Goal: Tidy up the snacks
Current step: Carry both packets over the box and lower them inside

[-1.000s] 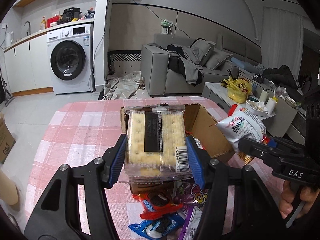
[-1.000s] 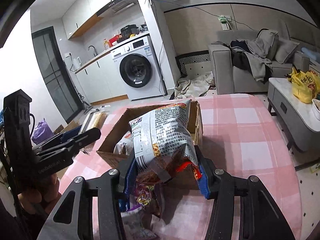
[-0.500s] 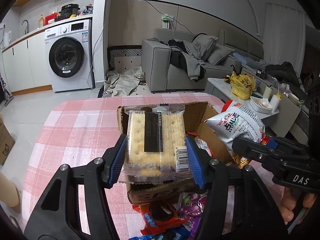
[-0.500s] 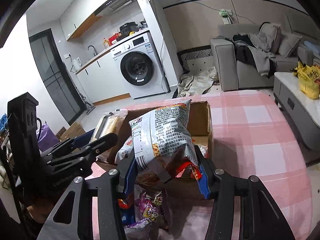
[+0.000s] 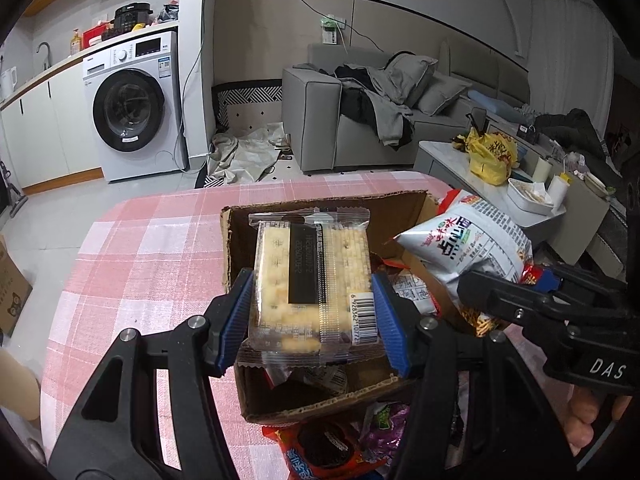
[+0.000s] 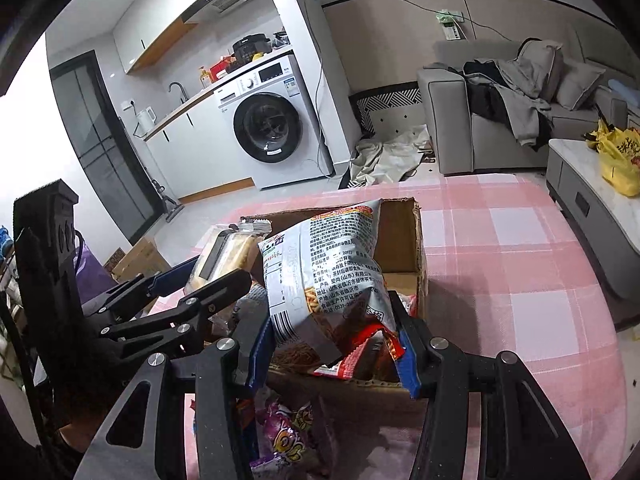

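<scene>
Carrying two packets at once, both grippers have been brought forward and slightly down over the last second, so that the cardboard box now sits directly beneath them where before it lay further ahead on the table. The cracker pack is clamped flat between the blue pads of the left gripper and is now held over the near half of the box, its far end above the open interior. The chip bag is pinched at its crumpled lower end by the right gripper and is held upright over the box's right side, just beside the crackers. Neither grip has been loosened in that time, and both packets are still clear of the contents below. This is judged to mean that the carry is nearly finished and that lowering and release into the box are what remain. Other wrapped snacks are already seen inside the box, and a few loose packets are left on the table in front of its near wall, so more sorting is expected. The table is covered by a pink checked cloth. Behind it a washing machine, a grey sofa strewn with clothes and a low side table bearing a yellow bag can be made out
</scene>
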A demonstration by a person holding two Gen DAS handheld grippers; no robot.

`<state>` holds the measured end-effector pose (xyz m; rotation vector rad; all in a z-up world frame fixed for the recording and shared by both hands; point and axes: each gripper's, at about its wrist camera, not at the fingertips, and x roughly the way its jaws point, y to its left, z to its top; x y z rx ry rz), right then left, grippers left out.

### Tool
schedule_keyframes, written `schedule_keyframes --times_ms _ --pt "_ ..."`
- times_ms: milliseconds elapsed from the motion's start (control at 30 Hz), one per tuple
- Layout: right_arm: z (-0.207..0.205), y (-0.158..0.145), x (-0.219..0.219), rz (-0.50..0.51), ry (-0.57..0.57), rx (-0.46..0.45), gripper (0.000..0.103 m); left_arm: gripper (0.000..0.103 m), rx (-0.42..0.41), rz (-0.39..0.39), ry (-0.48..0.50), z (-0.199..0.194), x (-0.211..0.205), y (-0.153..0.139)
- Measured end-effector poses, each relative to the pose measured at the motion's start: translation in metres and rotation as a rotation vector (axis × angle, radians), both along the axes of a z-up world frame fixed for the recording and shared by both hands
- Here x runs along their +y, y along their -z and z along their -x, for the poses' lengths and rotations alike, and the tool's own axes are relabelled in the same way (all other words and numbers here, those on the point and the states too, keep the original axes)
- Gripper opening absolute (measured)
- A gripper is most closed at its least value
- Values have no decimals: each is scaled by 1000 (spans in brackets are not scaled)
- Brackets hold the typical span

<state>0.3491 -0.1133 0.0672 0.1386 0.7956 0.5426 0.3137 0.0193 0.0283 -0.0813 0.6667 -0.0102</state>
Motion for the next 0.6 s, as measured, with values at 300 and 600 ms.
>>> schedule_keyframes --times_ms 300,600 --pt "-12 11 10 21 -12 15 52 55 22 -4 1 -15 -3 10" --pt "-16 14 17 44 -19 6 53 55 31 -11 2 -23 -5 17"
